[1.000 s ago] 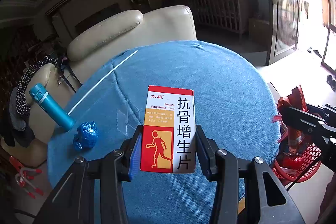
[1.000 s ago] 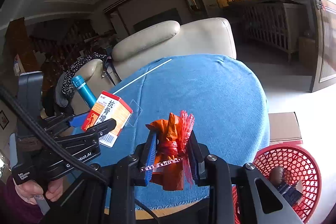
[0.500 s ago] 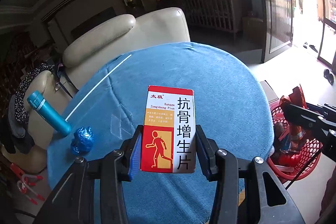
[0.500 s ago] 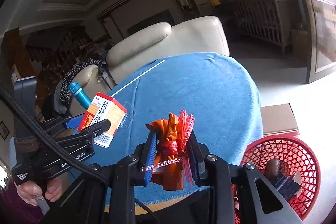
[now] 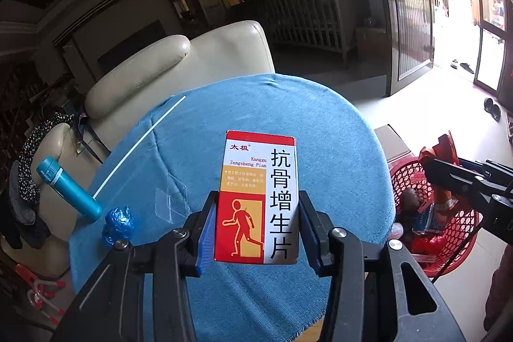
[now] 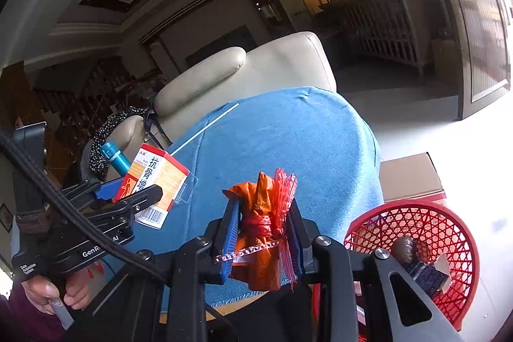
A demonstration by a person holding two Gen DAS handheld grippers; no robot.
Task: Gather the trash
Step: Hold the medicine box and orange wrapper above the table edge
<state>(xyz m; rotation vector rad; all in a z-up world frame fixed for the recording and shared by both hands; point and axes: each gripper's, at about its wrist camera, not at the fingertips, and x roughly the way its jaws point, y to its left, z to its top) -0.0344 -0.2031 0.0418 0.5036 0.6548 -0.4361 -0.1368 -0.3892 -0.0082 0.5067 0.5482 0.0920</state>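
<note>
A round counter (image 5: 320, 124) covered by a blue cloth (image 5: 198, 294) with a frayed edge. On it lie a long thin white stick (image 5: 141, 146) near the far left edge, a teal bottle (image 5: 69, 188) on its side at the left edge, a crumpled blue wrapper (image 5: 118, 224) just beside the bottle's end, and a clear plastic piece (image 5: 171, 201) nearby. On the pale floor (image 5: 426, 98) beside the counter stand a red mesh basket (image 6: 449, 226) and a cardboard box (image 6: 413, 178).

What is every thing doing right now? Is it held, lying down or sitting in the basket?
Medicine box: held upright by the left gripper.
Orange wrapper bundle: held by the right gripper.
Red basket: on the floor, some trash inside.
Teal bottle: lying down.
Blue crumpled wrapper: on the tablecloth.
</note>
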